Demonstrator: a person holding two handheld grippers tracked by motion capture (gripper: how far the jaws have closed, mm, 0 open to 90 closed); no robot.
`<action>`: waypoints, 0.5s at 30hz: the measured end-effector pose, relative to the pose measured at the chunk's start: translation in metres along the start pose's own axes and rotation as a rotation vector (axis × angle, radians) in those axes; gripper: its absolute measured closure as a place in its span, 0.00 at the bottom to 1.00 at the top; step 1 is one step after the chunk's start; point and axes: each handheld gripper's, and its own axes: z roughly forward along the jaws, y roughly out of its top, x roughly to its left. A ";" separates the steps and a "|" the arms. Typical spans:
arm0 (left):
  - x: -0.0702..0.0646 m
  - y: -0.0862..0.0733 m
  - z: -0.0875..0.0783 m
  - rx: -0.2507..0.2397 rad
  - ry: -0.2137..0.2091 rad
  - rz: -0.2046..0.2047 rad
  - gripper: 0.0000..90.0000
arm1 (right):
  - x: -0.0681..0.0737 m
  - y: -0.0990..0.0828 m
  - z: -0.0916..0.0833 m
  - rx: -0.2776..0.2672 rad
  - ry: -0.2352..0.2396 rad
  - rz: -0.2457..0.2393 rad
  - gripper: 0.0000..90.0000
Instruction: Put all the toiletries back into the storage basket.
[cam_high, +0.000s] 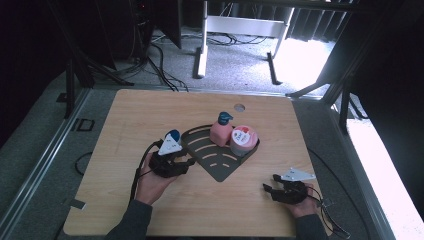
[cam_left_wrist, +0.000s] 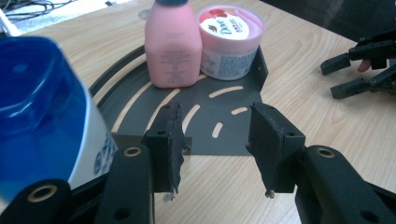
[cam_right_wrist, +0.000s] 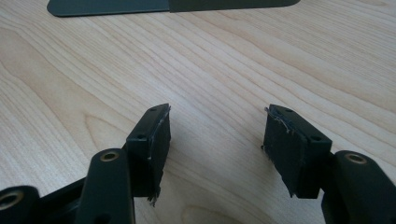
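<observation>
Left tongs (cam_left_wrist: 215, 140) agape, empty, beside blue-capped bottle (cam_left_wrist: 42, 112), facing rack (cam_left_wrist: 210, 100).

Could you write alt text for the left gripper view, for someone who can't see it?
Two black claw jaws stand open over a wooden table, nothing between them. Ahead, a dark slotted tray holds a pink bottle and a Dove jar; a blue-capped container looms at left.

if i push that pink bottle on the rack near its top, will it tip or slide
The pink bottle stands tall and narrow on the black rack, so a push near the top would probably tip it. The tub sits tight beside it and might stop a fall that way. Its smooth plastic looks somewhat slippery for the fingers.
</observation>
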 end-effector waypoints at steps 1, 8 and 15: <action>0.001 -0.001 -0.001 -0.001 0.001 -0.005 0.61 | 0.000 0.000 0.000 0.000 0.000 0.000 0.45; 0.005 -0.004 -0.010 0.008 0.016 -0.011 0.61 | 0.000 0.000 0.000 0.001 0.000 -0.001 0.45; 0.011 -0.010 -0.021 0.010 0.031 -0.022 0.61 | 0.000 0.000 0.000 0.001 0.000 -0.001 0.45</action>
